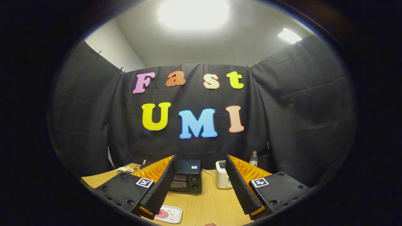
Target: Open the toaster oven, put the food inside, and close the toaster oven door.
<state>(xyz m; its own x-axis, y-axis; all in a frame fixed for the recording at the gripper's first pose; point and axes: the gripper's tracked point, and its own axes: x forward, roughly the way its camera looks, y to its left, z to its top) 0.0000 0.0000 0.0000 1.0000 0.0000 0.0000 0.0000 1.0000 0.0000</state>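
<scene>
Spread gripper [201, 185] fingers hover over the wooden table [207, 204], holding nothing. Beyond them sits the closed toaster oven [187, 179]; a food tray [169, 214] lies near the left finger.

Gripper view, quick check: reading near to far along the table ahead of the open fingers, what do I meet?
Gripper open, holding nothing → white tray with pink food by the left finger → black toaster oven, door closed → booth wall.
</scene>
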